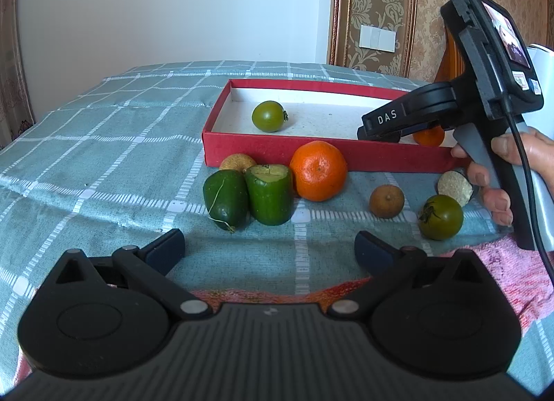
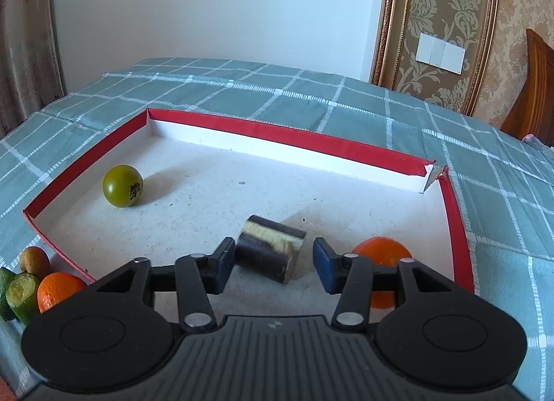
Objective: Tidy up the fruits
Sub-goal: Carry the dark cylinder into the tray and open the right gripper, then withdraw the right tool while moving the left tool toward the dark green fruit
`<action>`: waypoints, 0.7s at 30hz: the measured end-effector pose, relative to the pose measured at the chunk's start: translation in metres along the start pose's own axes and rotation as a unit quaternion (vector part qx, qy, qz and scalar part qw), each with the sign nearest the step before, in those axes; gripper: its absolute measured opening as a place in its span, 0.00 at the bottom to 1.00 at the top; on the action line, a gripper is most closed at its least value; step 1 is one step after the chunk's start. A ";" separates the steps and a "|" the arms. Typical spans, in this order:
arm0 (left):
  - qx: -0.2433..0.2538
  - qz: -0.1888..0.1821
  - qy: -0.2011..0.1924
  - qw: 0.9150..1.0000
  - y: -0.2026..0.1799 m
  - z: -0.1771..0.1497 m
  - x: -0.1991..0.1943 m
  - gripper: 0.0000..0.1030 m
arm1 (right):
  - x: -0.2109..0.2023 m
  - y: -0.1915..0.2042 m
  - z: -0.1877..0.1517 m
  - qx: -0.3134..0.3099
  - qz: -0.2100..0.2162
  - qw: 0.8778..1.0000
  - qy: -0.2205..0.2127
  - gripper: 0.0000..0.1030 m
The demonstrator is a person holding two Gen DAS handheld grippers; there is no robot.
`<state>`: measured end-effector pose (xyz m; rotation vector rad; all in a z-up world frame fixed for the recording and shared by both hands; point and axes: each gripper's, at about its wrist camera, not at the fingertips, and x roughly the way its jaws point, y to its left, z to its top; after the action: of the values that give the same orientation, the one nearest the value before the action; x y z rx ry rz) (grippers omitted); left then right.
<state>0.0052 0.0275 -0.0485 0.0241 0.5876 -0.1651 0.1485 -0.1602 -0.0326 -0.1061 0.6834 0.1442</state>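
We have the right gripper [image 2: 270,267] over the red box [image 2: 457,228], its jaws spread apart with a dark cut chunk [image 2: 271,252] lying between them on the white floor of the box. The chunk looks blurred, so we cannot tell whether it is just let go and rolling or at rest; the left finger sits just beside its end, the right finger stands clear of it. Its long axis runs roughly across the gap, slanting from near left to far right. Also in the box are a green tomato [image 2: 122,185] far to the left and an orange [image 2: 381,252] just right of the gripper.

Our left gripper [image 1: 270,248] hangs low over the checked cloth [image 1: 86,158], wide open and holding nothing. Straight ahead of it, in front of the box wall, lie two green pieces [image 1: 249,198] side by side, a big orange [image 1: 318,170] touching them on the right, and a small brown fruit [image 1: 237,162] behind. Further right sit another brown fruit [image 1: 386,201], a second green tomato [image 1: 440,217] and a pale cut piece [image 1: 455,188] beside the hand [image 1: 509,172].

We judge the left gripper nearer the green pieces, which stand upright-ish straight ahead of its gap, so they are the likely next pick
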 end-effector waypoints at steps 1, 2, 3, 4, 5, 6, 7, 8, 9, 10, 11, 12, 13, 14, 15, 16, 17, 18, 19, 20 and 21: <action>0.000 0.000 0.000 1.000 0.000 0.000 0.000 1.00 | 0.000 0.000 -0.001 0.000 0.000 1.000 0.000 0.52; 0.001 0.000 0.000 1.000 0.000 0.000 0.000 1.00 | -0.001 0.000 -0.001 0.001 0.001 1.000 -0.001 0.52; 0.001 0.000 0.000 1.000 0.000 0.000 0.000 1.00 | -0.001 0.000 -0.001 0.002 0.002 1.000 0.000 0.52; 0.001 0.000 0.000 1.000 0.000 0.000 0.000 1.00 | -0.001 0.000 -0.001 0.003 0.004 1.000 0.000 0.52; 0.001 0.000 0.000 1.000 0.000 0.000 0.000 1.00 | -0.002 0.000 -0.002 0.003 0.004 1.000 0.000 0.52; 0.001 0.001 0.001 1.000 0.000 0.000 0.000 1.00 | -0.002 0.000 -0.002 0.004 0.003 1.000 0.000 0.53; 0.002 0.001 0.001 1.000 0.000 0.000 0.001 1.00 | -0.003 -0.001 -0.003 0.004 0.003 1.000 0.000 0.53; 0.002 0.002 0.001 1.000 0.000 0.000 0.001 1.00 | -0.005 -0.001 -0.003 0.006 0.003 1.000 -0.002 0.53; 0.003 0.002 0.002 1.000 -0.001 0.000 0.001 1.00 | -0.007 -0.002 -0.003 0.008 0.004 1.000 -0.003 0.53; 0.003 0.002 0.002 1.000 0.000 0.000 0.001 1.00 | -0.009 -0.003 -0.003 0.010 0.005 1.000 -0.005 0.53; 0.003 0.002 0.002 1.000 -0.001 0.000 0.002 1.00 | -0.011 -0.003 -0.003 0.011 0.006 1.000 -0.007 0.53; 0.003 0.002 0.002 1.000 -0.001 0.000 0.002 1.00 | -0.013 -0.004 -0.003 0.011 0.005 1.000 -0.010 0.53; 0.004 0.003 0.002 1.000 -0.001 0.000 0.002 1.00 | -0.016 -0.004 -0.004 0.011 0.004 1.000 -0.012 0.55; 0.004 0.003 0.002 1.000 -0.001 0.000 0.002 1.00 | -0.018 -0.004 -0.004 0.012 0.003 1.000 -0.015 0.56; 0.004 0.003 0.002 1.000 -0.001 0.000 0.002 1.00 | -0.021 -0.004 -0.005 0.013 0.002 1.000 -0.019 0.58; 0.004 0.003 0.002 1.000 -0.001 0.000 0.002 1.00 | -0.024 -0.004 -0.006 0.013 0.002 1.000 -0.021 0.59; 0.004 0.003 0.003 1.000 -0.001 0.000 0.002 1.00 | -0.027 -0.005 -0.007 0.012 0.003 1.000 -0.024 0.59; 0.005 0.003 0.003 1.000 -0.001 0.000 0.002 1.00 | -0.030 -0.005 -0.008 0.012 0.003 1.000 -0.026 0.59; 0.005 0.003 0.003 1.000 -0.001 0.000 0.003 1.00 | -0.033 -0.005 -0.010 0.011 0.002 1.000 -0.029 0.59; 0.004 0.003 0.003 1.000 -0.001 0.000 0.003 1.00 | -0.037 -0.005 -0.011 0.010 0.000 0.999 -0.031 0.59; 0.005 0.004 0.003 1.000 -0.001 0.000 0.003 1.00 | -0.043 -0.006 -0.014 0.011 -0.002 0.999 -0.034 0.59</action>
<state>0.0073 0.0263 -0.0499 0.0360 0.5919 -0.1612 0.1082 -0.1724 -0.0160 -0.0817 0.6169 0.1362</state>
